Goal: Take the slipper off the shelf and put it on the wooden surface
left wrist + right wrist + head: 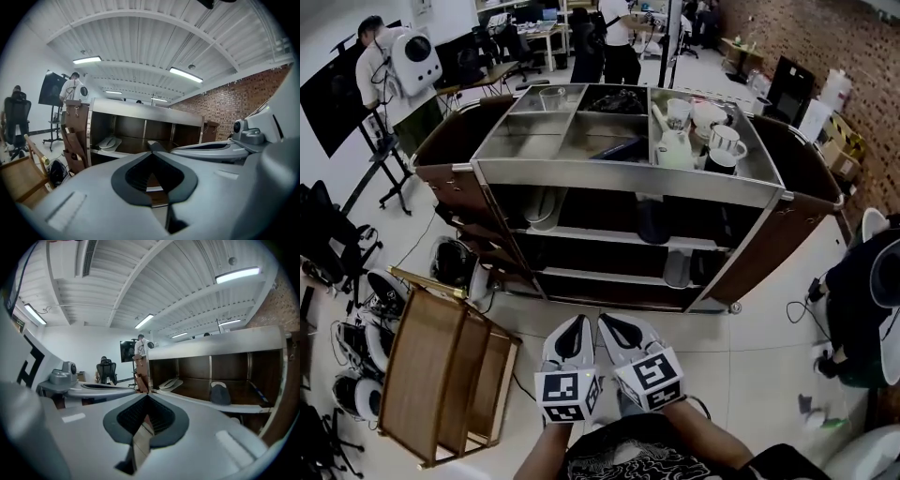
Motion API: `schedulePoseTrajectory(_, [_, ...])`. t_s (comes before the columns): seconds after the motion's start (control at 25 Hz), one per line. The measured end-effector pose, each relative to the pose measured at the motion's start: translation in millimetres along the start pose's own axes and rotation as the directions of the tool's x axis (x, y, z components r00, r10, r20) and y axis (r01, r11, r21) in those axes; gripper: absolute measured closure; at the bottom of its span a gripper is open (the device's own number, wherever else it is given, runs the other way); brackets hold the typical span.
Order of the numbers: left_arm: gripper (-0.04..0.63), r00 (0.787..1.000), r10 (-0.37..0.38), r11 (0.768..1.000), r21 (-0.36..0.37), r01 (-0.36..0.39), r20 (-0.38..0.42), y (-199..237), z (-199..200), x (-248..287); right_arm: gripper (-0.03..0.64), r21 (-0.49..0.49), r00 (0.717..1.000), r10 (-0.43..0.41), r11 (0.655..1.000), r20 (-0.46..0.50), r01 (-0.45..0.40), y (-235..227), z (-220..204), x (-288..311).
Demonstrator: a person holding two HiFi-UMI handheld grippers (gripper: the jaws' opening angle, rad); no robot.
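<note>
Left hand-held gripper [577, 328] and right hand-held gripper [617, 328] sit side by side low in the head view, both empty and well short of the dark wooden, steel-topped shelf unit [628, 180]. A dark soft slipper [652, 221] lies mid-way along its upper shelf, and the brown slatted wooden desk [441, 375] stands to the left.

Left gripper view: jaws together on nothing.

Right gripper view: jaws likewise closed, with the slipper ahead on the shelf. It looks light and floppy, so pinching the stiffer sole edge at the heel seems safest.
</note>
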State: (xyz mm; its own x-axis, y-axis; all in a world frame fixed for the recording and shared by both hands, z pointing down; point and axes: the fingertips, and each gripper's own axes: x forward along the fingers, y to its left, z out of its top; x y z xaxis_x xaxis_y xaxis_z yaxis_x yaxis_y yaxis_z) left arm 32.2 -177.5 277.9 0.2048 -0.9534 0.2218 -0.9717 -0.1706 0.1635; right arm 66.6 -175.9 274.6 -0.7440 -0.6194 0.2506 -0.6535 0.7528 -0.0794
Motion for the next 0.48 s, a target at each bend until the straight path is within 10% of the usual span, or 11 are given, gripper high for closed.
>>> schedulePoseTrajectory(0.48, [0.591,0.993,-0.117,0.993,0.002,0.117,-0.024,-23.7,16.1,114.9,0.617,0.034,0.990,-0.142,0.989,0.014,0.141,-115.4,8.8,35.7])
